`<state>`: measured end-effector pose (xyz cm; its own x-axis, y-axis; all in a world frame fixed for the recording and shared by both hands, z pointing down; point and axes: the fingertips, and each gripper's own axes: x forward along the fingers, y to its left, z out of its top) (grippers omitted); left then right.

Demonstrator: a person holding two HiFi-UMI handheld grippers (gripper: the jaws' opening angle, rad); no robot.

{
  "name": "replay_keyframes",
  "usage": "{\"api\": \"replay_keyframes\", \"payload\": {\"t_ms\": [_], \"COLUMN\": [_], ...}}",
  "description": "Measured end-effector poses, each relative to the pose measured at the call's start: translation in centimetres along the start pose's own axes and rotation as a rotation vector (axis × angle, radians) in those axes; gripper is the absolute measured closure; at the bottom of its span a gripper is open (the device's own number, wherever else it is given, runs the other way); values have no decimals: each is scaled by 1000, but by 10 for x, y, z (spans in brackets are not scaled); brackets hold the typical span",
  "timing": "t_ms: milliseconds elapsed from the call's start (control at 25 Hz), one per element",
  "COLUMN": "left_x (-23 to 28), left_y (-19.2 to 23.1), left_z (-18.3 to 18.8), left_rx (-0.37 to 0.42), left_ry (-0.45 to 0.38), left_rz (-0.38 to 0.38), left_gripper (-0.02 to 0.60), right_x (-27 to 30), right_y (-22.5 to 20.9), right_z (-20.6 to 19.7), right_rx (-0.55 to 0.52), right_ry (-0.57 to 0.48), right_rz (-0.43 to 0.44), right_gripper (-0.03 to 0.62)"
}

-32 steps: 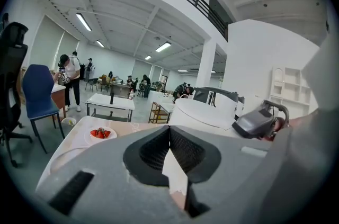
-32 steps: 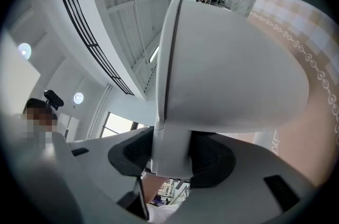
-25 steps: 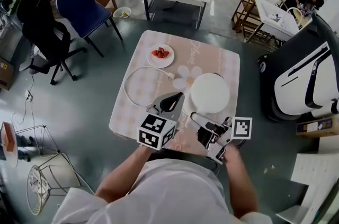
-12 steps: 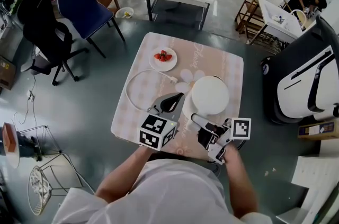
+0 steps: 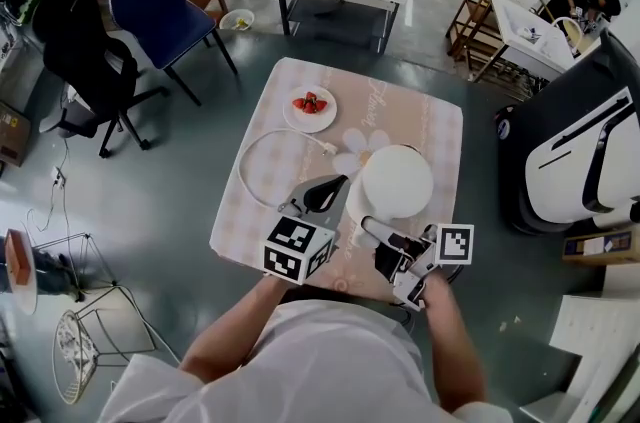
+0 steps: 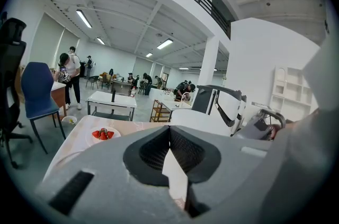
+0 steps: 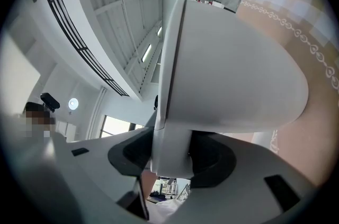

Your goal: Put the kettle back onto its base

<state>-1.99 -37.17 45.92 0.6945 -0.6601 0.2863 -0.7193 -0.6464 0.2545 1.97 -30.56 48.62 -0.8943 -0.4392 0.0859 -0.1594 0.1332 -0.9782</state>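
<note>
The left gripper [image 5: 338, 182] sits low and left of centre in the head view, over the near edge of the table [image 5: 425, 116]. In the left gripper view [image 6: 169, 130] its fingertips meet, with nothing between them. The right gripper [image 5: 386, 245], lower centre-right, is clamped on the handle [image 5: 371, 225] of the white kettle [image 5: 397, 176]. The right gripper view [image 7: 170, 159] shows the handle pinched between both pads, with the kettle [image 7: 233, 69] filling the frame above. The kettle is over the table's near right part, and I cannot tell what lies under it. A white cable [image 5: 243, 173] loops to its left. Farther off, a plate [image 5: 291, 101] holds strawberries [image 5: 309, 103].
</note>
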Motion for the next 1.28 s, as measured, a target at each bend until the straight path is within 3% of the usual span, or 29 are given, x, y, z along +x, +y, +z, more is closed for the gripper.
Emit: {"api": "replay_keyframes", "payload": {"t_ms": [480,960,1280], "left_x": [-1,-4,-7], "left_y": [-11,-24,-38], "left_z": [-2,-7,-9], "left_rx": [8,19,29], "left_ry": [3,19,20], "left_rz": [-9,6,16], "left_gripper": [578,578,578], "right_x": [-2,-27,-53], "right_y": [5,-3,1], "right_z": [-1,-2,3], "right_rx": [-5,-2,-84], "right_ry": [-19,-53,-127], "right_rz": [87,69,11], "right_gripper": [404,384,385]}}
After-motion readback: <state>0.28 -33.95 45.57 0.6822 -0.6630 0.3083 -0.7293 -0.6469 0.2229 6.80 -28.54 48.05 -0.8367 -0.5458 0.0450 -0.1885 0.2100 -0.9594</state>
